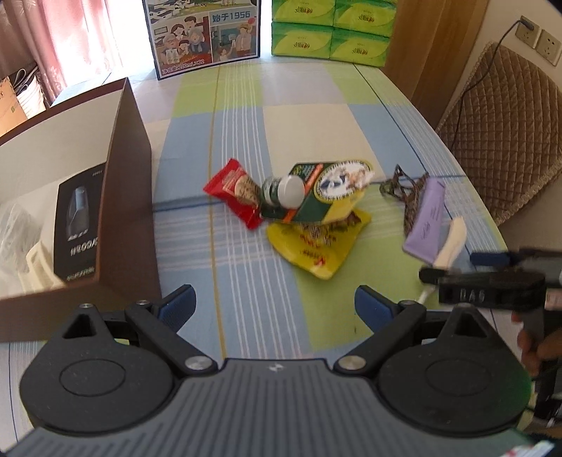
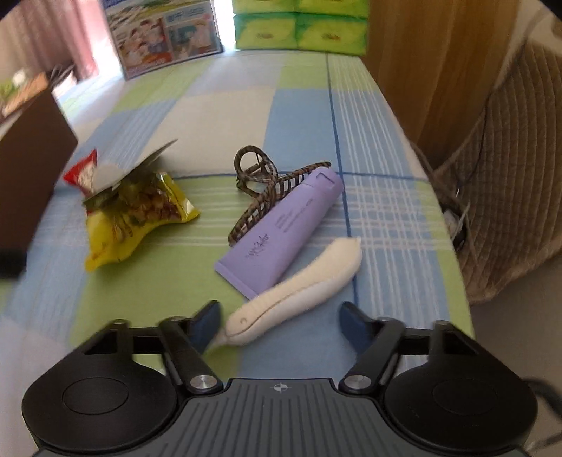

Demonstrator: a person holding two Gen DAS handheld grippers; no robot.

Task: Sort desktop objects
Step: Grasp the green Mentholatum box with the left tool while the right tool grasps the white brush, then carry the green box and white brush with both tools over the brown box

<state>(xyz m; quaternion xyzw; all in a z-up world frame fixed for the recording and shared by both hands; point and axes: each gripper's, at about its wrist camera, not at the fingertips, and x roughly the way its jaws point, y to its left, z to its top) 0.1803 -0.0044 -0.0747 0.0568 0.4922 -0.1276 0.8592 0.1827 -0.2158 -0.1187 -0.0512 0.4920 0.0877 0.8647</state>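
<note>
A white fleecy brush (image 2: 309, 284) lies on the checked tablecloth with its handle end between the fingers of my right gripper (image 2: 281, 323). The left pad (image 2: 207, 321) is at the handle and the right pad stands apart, so the gripper is open. Beside the brush lie a purple tube (image 2: 284, 232) and a brown hair claw (image 2: 263, 182). My left gripper (image 1: 275, 304) hangs open over bare cloth, short of a yellow snack bag (image 1: 316, 246), a green packet (image 1: 326, 190), a white-capped bottle (image 1: 284, 191) and a red packet (image 1: 233, 191).
A brown open box (image 1: 130, 197) stands at the left with a black product box (image 1: 79, 225) inside. A cartoon-printed carton (image 1: 203, 31) and green tissue packs (image 1: 330, 31) line the far edge. A cushioned chair (image 1: 505, 140) stands beyond the right edge.
</note>
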